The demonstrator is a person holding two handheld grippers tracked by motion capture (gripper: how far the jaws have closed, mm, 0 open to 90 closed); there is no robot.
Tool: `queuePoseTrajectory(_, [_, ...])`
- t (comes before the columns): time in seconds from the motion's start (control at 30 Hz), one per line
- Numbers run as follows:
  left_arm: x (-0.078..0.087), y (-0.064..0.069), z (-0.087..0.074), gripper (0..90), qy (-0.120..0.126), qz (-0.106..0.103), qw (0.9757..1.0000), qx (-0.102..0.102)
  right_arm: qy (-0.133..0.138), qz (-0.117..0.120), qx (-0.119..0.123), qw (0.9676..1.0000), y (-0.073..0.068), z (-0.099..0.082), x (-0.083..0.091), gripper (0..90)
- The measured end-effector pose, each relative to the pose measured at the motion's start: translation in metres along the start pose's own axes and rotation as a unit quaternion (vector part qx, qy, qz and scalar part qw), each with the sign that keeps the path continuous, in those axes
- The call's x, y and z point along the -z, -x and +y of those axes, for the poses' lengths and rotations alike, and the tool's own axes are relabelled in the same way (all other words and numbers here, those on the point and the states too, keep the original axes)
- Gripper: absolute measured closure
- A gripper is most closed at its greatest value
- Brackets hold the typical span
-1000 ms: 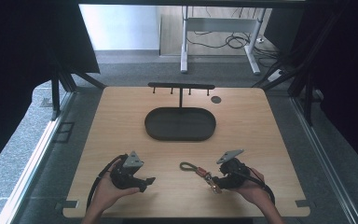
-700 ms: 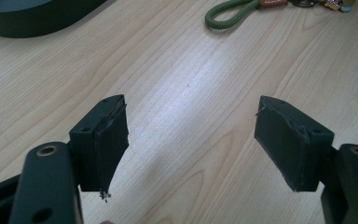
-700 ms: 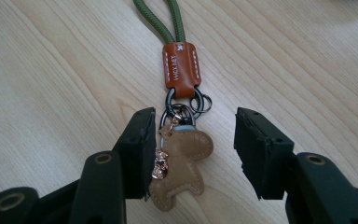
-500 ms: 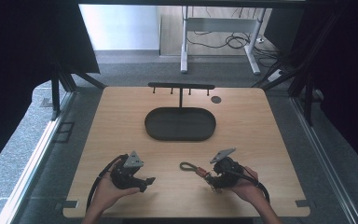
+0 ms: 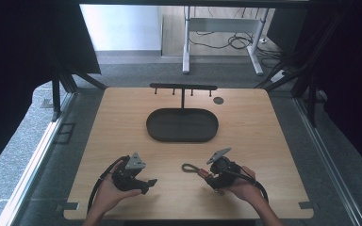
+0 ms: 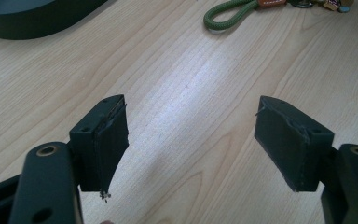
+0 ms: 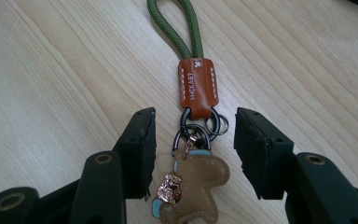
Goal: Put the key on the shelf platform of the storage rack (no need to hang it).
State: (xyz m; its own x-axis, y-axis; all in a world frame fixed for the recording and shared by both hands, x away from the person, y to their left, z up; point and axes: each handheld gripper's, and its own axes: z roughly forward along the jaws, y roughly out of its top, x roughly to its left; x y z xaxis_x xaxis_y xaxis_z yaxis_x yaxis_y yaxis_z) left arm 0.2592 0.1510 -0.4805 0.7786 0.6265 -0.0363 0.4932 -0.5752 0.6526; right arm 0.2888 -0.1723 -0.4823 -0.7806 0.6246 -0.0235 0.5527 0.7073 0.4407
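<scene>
Wooden table (image 5: pixel 122 122): right claw (image 7: pixel 193 140) low, jaws straddling keychain (image 7: pixel 193 140), not pinching.

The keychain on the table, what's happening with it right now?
A person holds a claw in each hand at a wooden table. The right claw sits around the keychain, jaws on either side of its rings and bear charm but not pressing on them; it lies flat on the wood. The left claw is open over bare table. A dark oval tray with a hook rack waits beyond.
</scene>
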Motion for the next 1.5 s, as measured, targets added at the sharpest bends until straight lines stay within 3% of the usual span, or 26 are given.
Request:
queuePoseTrajectory(0.77, [-0.006,0.004,0.001,26.3,-0.008,-0.005,1.0,-0.003,-0.008,-0.004,0.0,1.0,0.0,0.004,-0.008,47.7])
queuePoseTrajectory(1.5, [-0.016,0.012,0.003,25.8,-0.024,-0.014,0.9994,-0.019,-0.017,-0.002,0.004,0.9999,0.002,0.002,-0.017,46.6])
